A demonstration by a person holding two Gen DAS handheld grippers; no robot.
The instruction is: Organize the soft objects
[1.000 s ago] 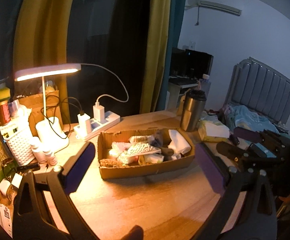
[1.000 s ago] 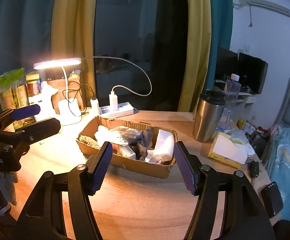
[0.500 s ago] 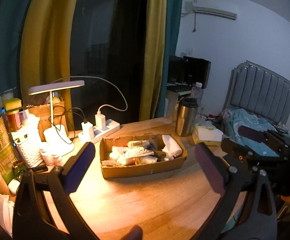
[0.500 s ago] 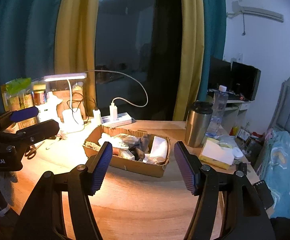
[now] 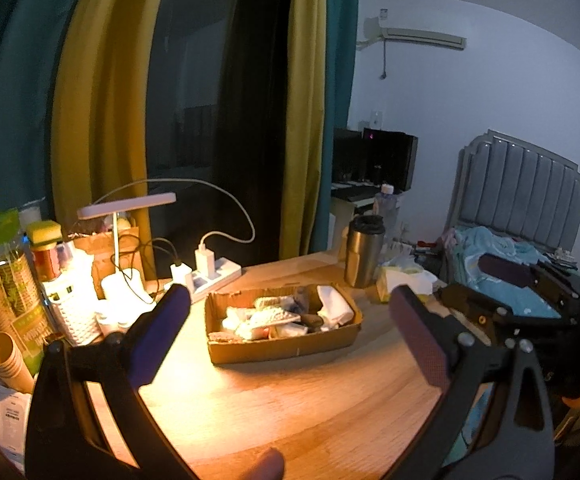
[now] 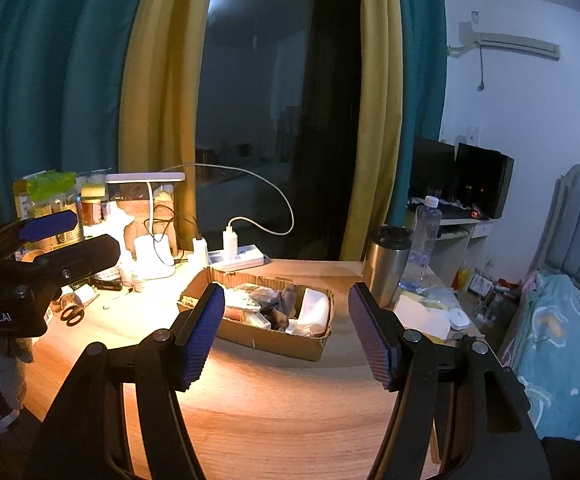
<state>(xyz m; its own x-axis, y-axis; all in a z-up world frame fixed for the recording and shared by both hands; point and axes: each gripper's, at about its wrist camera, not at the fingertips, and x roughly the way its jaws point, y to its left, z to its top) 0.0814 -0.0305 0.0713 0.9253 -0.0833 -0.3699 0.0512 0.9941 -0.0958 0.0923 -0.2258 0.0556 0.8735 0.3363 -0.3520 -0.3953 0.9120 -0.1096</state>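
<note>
- Cardboard box (image 5: 282,346), frame centre: holds jumbled pale soft items (image 5: 266,316); individual pieces indistinct.
- Left gripper (image 5: 290,324) and right gripper (image 6: 286,332): jaws spread, nothing between them.

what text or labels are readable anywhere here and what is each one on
"enRobot.AI": white lettering on the body of the left gripper, cut off by the left edge of the right wrist view.
Green printed packages at the table's left end: print blurred, unreadable.
White paper slip by the table's left edge: dark print too small to read.
Jar labels behind the lamp: unreadable.
Nothing else legible.
</note>
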